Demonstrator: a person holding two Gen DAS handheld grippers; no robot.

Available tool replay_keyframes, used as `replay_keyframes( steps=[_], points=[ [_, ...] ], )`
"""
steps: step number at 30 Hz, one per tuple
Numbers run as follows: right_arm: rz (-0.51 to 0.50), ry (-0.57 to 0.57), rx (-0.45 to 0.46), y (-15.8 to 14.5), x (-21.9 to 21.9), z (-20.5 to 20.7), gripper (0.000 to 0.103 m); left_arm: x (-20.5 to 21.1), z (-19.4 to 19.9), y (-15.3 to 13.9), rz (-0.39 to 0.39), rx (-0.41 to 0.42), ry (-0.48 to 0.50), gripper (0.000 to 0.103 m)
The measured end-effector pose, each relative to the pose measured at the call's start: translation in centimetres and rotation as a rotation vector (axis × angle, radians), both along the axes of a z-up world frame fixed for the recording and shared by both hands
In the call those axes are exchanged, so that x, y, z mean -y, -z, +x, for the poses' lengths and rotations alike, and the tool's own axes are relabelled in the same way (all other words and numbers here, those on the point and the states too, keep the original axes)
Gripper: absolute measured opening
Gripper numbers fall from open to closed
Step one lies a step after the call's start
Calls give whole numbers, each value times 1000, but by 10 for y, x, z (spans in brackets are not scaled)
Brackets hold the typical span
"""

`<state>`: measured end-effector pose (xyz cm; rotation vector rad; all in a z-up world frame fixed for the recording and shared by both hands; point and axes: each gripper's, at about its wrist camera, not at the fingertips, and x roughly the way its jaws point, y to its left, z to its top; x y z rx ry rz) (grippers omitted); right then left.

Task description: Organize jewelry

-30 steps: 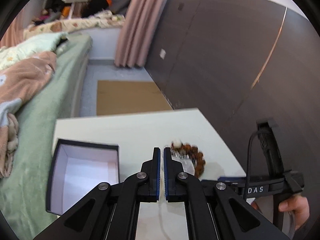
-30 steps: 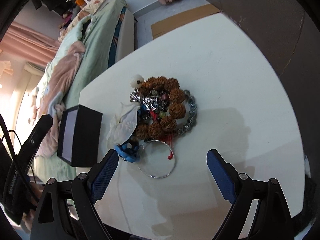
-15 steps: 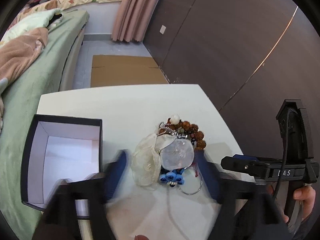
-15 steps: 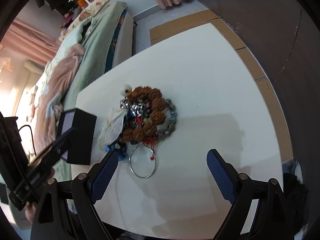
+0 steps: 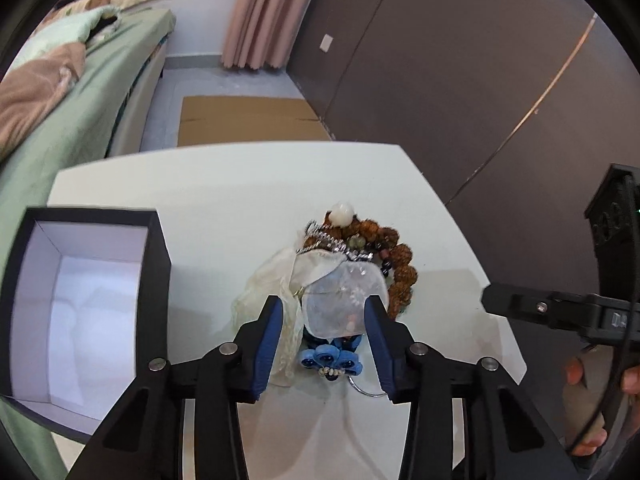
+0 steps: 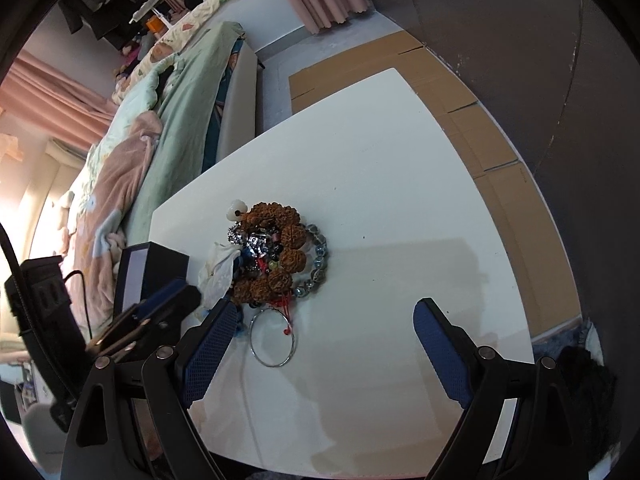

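Left wrist view: the left hand-held gripper (image 5: 325, 332) points steeply down at the jewelry pile (image 5: 360, 264) on the white surface (image 5: 240, 184). Its jaws are closing, with a clear pouch (image 5: 344, 300) between the blue pads (image 5: 269, 340); the pads do not yet press on it. A cream fabric bag (image 5: 268, 280) lies just left of the pouch, a blue flower piece (image 5: 330, 360) just below it, and brown beads (image 5: 402, 264) curve along its right side. An open black box (image 5: 86, 304) with a white lining stands on the left of the surface, near the pile. At the right edge, a person's hand (image 5: 592, 408) grips the other tool's handle.

Right wrist view: the right hand-held gripper (image 6: 324, 344) is released, jaws wide and empty, tilted down over the surface (image 6: 400, 200). The pile (image 6: 276, 256) sits ahead of its left finger, with a metal bangle (image 6: 273, 338) nearest. The box (image 6: 152, 276) stands left of the pile, beside the bed (image 6: 160, 128).
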<state>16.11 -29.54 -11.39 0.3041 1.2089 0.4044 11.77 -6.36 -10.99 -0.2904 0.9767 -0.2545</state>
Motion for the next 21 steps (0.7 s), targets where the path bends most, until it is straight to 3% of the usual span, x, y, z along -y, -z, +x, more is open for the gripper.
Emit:
replay_keyframes(
  steps=[9, 11, 13, 14, 21],
  points=[
    [-110, -170, 37, 7, -36, -11, 91, 2, 1, 10, 42, -26, -5, 44],
    [-133, -192, 41, 8, -41, -14, 91, -1, 2, 16, 10, -39, -10, 44],
    [-147, -204, 43, 10, -45, -16, 91, -6, 4, 21, -24, -49, -30, 26],
    [-153, -210, 44, 10, -46, -16, 91, -9, 5, 22, -27, -56, -39, 2],
    [-165, -214, 26, 18, -52, -14, 91, -26, -5, -2, -40, 33, -82, 0]
  ],
)
